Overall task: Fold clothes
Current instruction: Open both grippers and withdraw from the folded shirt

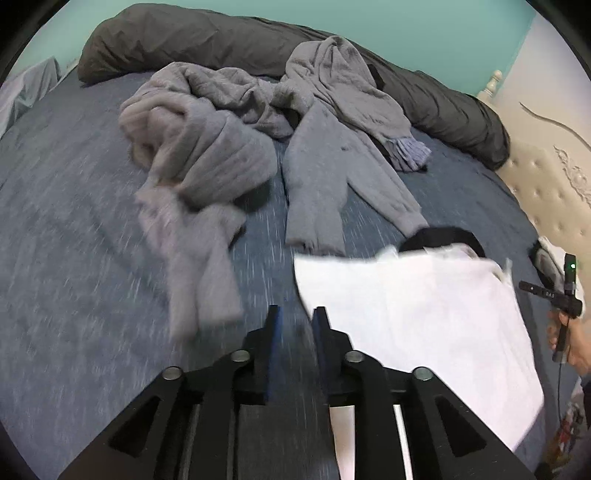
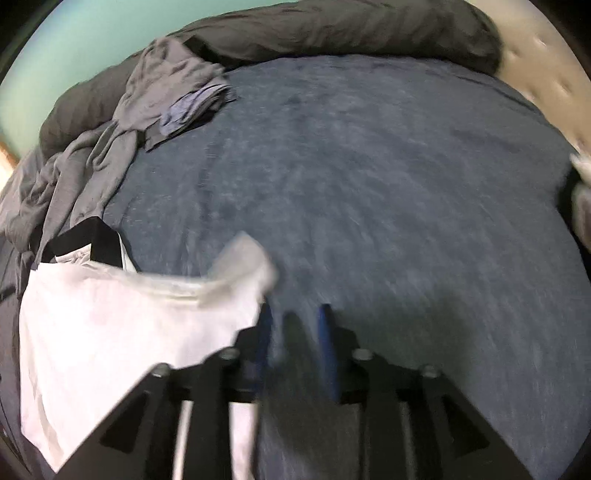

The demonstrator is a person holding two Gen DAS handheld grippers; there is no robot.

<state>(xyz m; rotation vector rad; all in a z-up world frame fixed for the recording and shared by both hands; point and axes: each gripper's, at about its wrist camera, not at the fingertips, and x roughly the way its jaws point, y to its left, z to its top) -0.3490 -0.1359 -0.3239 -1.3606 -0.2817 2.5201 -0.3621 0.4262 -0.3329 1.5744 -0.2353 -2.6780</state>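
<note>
The white shirt (image 1: 424,314) lies folded on the blue bedsheet (image 1: 74,258), between both tongs. The left gripper (image 1: 297,317) and right gripper (image 2: 295,317) stand open, holding nothing.

A home bedroom: a bed (image 1: 74,221) under a blue sheet, a dark duvet (image 1: 207,40) bunched along its far edge, a cream tufted headboard (image 1: 546,192), a teal wall (image 1: 406,22), and loose clothes (image 1: 207,147) strewn about.

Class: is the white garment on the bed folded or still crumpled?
Folded: the white garment lies as a flat panel with straight edges on the blue bed sheet.
</note>
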